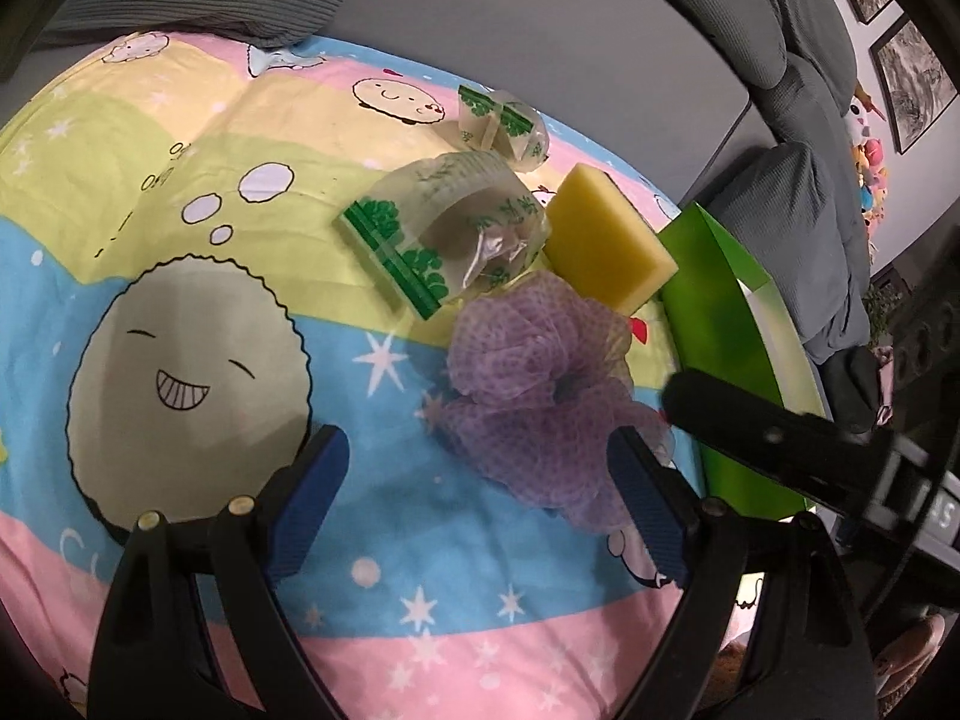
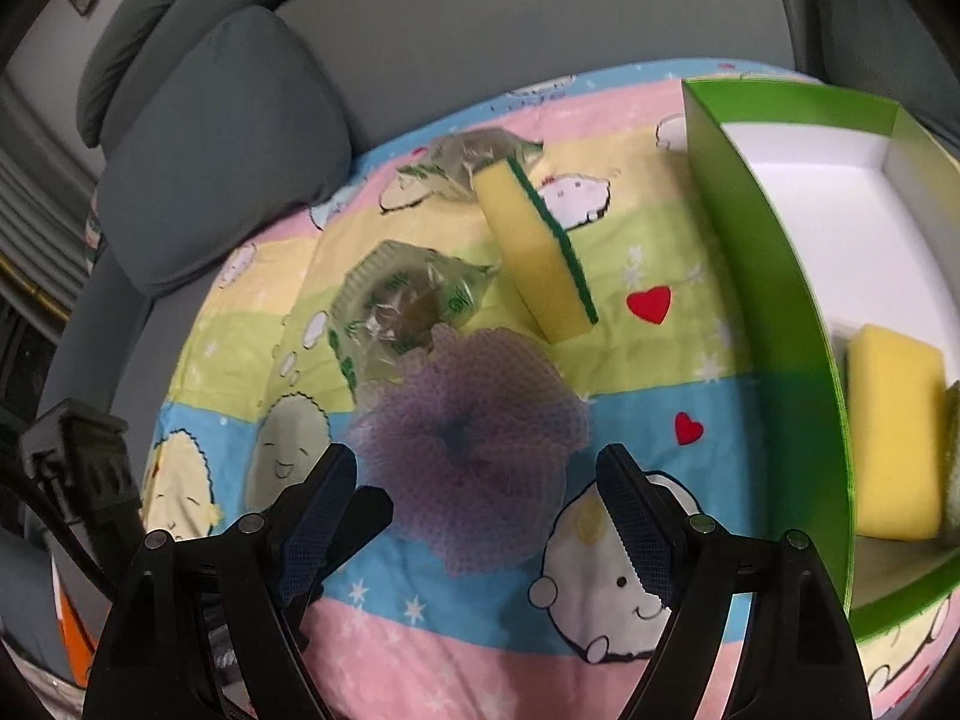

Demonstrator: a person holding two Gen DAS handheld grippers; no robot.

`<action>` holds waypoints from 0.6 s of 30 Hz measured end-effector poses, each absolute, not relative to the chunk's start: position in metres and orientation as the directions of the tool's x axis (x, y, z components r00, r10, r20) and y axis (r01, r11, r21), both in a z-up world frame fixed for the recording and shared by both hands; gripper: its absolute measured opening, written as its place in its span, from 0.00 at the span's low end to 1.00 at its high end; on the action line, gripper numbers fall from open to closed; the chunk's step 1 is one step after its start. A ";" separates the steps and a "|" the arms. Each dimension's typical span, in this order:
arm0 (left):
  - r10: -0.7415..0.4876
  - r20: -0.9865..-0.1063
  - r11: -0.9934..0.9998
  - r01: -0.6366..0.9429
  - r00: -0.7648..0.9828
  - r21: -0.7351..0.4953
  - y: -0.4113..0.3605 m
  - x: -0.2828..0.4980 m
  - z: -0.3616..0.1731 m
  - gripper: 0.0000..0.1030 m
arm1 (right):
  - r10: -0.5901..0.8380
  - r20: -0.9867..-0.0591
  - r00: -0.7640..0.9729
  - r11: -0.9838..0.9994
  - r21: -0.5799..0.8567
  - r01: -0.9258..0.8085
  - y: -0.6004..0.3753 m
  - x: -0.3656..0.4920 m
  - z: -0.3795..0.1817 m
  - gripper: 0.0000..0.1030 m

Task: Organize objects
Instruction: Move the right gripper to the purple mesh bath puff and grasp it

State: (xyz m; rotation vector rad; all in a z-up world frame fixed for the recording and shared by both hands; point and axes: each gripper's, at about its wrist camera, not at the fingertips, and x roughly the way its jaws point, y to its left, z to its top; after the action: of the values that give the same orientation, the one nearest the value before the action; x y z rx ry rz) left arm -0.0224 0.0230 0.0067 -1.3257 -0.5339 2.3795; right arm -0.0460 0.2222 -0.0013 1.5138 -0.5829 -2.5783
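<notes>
1. While I look along my right gripper (image 2: 477,504), its jaws stand spread wide with nothing pinched; the purple mesh puff (image 2: 465,438) lies on the cartoon blanket (image 2: 630,360) just ahead of the fingertips, partly between them, untouched as far as I can tell.
2. My left gripper (image 1: 480,480) is also spread and pinches nothing; the puff (image 1: 540,396) sits against its right fingertip, mostly ahead of it.
3. Beyond the puff I see a wrapped roll of bags (image 2: 402,306) touching it, a second wrapped roll (image 2: 474,162) farther back, and a yellow sponge (image 2: 540,258) tilted between them.
4. At my right stands the green box (image 2: 774,276), holding another yellow sponge (image 2: 894,438).
</notes>
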 end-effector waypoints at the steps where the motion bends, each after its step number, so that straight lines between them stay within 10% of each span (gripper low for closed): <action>1: 0.482 -0.723 -0.864 -0.130 -0.494 -0.487 0.024 -0.023 0.006 0.85 | -0.273 -0.822 -0.499 -0.921 0.373 -0.109 0.221 -0.048 -0.004 0.81; 18: 0.428 -0.735 -0.898 -0.158 -0.525 -0.410 0.035 -0.034 -0.001 0.85 | -0.293 -0.829 -0.476 -0.914 0.389 -0.117 0.225 -0.069 -0.027 0.81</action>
State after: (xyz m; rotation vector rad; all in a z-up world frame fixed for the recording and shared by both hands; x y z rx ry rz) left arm -0.0337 0.0351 -0.0013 -1.2966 -0.4202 2.4452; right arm -0.0687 0.2248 -0.0274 1.5473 -0.6111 -2.5398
